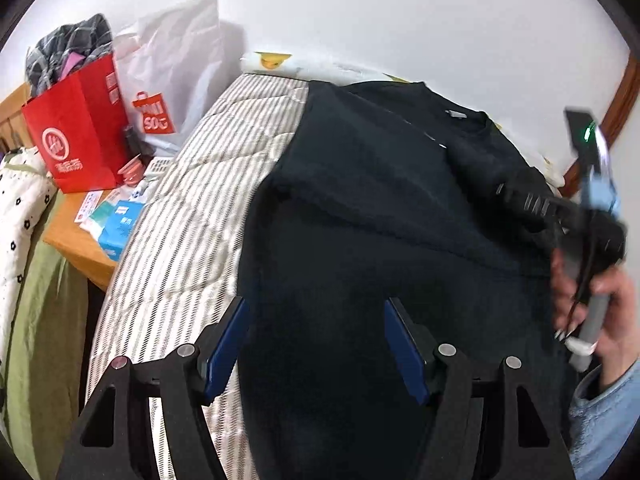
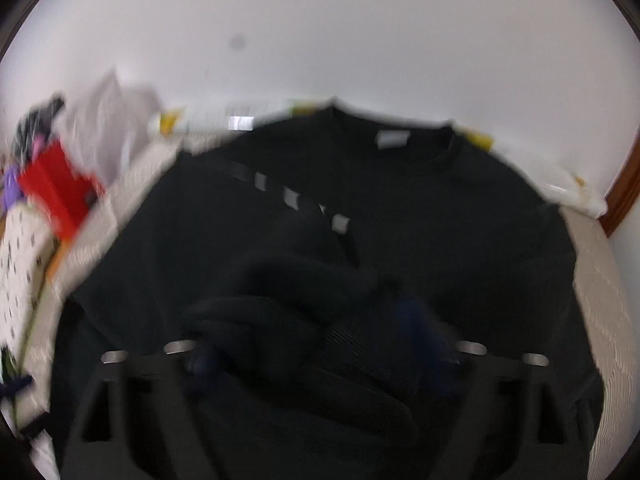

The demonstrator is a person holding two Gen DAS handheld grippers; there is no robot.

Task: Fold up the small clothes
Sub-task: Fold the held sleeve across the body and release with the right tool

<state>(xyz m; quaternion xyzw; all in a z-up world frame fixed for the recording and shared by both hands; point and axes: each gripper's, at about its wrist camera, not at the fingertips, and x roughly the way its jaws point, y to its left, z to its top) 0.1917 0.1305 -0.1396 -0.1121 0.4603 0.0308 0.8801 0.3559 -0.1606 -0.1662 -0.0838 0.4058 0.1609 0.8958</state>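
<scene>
— Where is the garment?

— The black sweatshirt (image 1: 380,200) lies spread on the striped mattress (image 1: 208,184), its collar toward the wall edge, one sleeve folded across its middle.

— And the left gripper (image 1: 316,340)?

— Fingers spread, nothing pinched — it hovers over the sweatshirt's hem, near the mattress's left edge.

— The right gripper (image 2: 316,344)?

— Blurred, but its fingers stand wide apart above the folded sleeve; a hand (image 1: 600,320) holds it by the mattress's right edge.

— Anything beside the bed?

— A red paper bag (image 1: 80,136) on a wooden stand.
</scene>
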